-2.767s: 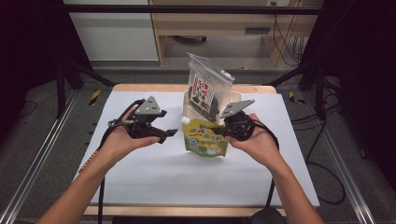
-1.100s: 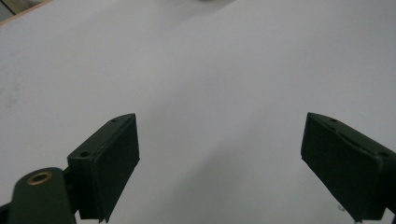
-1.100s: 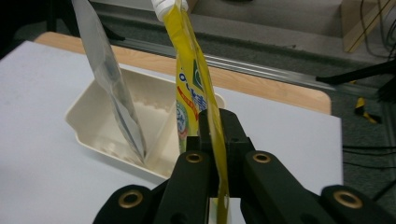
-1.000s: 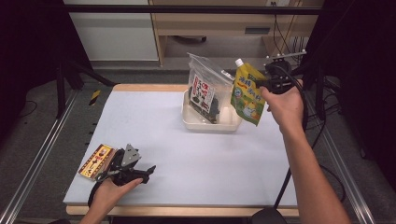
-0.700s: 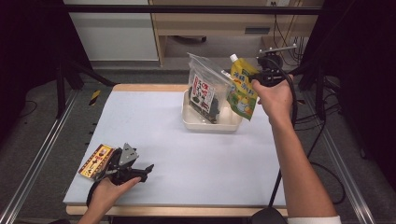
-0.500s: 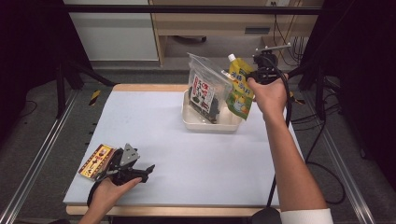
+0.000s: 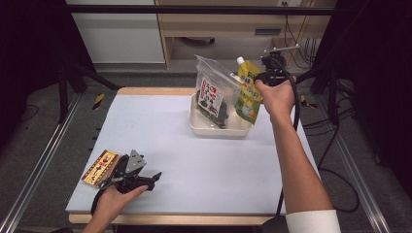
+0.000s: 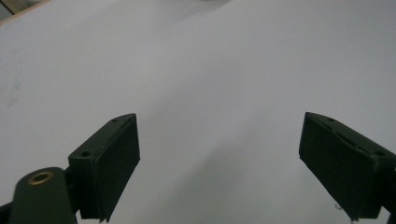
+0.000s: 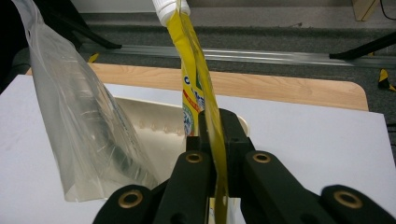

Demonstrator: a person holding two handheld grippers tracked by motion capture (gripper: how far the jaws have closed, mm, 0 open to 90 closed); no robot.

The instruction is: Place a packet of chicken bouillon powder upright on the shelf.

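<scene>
My right gripper (image 7: 262, 77) is shut on a yellow spouted pouch (image 7: 247, 90) with a white cap, and holds it in the air over the right end of a cream tray (image 7: 219, 129). In the right gripper view the pouch (image 9: 198, 93) runs edge-on between the pinched jaws. A clear zip bag of dark snacks (image 7: 212, 94) stands upright in the tray, and its clear side (image 9: 79, 121) hangs at the left of that view. My left gripper (image 7: 148, 177) rests low at the near left of the table, open, with nothing between its pads (image 8: 112, 163).
A flat red and yellow packet (image 7: 99, 167) lies at the table's near left edge, just left of my left hand. The white mat (image 7: 194, 160) covers the table. Metal rails run along both sides, and cables trail at the right.
My right gripper has carried the pouch left and slightly down, from beyond the tray's right side to above its right end. The left hand has stayed where it was.
</scene>
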